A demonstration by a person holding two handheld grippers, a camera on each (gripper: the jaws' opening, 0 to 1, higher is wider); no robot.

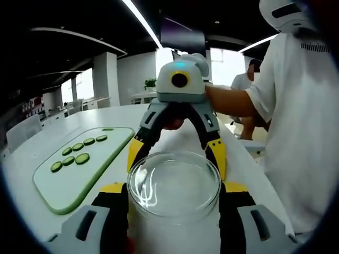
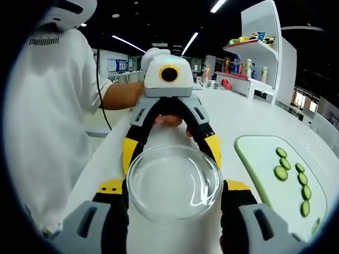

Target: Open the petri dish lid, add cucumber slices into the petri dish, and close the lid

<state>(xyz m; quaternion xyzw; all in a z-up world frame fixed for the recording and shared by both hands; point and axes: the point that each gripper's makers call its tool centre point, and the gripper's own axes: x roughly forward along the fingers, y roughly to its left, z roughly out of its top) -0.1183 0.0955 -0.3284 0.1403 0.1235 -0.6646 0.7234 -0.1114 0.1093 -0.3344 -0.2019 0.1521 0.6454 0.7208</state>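
Right now both grippers clasp the dish [image 1: 174,185] between them from opposite sides, left gripper [image 1: 174,211] facing right gripper [image 2: 174,211]; cucumber slices [image 1: 78,151] wait on the board [image 1: 63,185].

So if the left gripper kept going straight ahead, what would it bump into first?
Probably the other gripper. The left gripper already has the glass dish between its jaws, and the other one faces it from straight across, on the dish's far side.

no legible text; only blurred dark lettering across the person's white shirt [image 2: 45,41]
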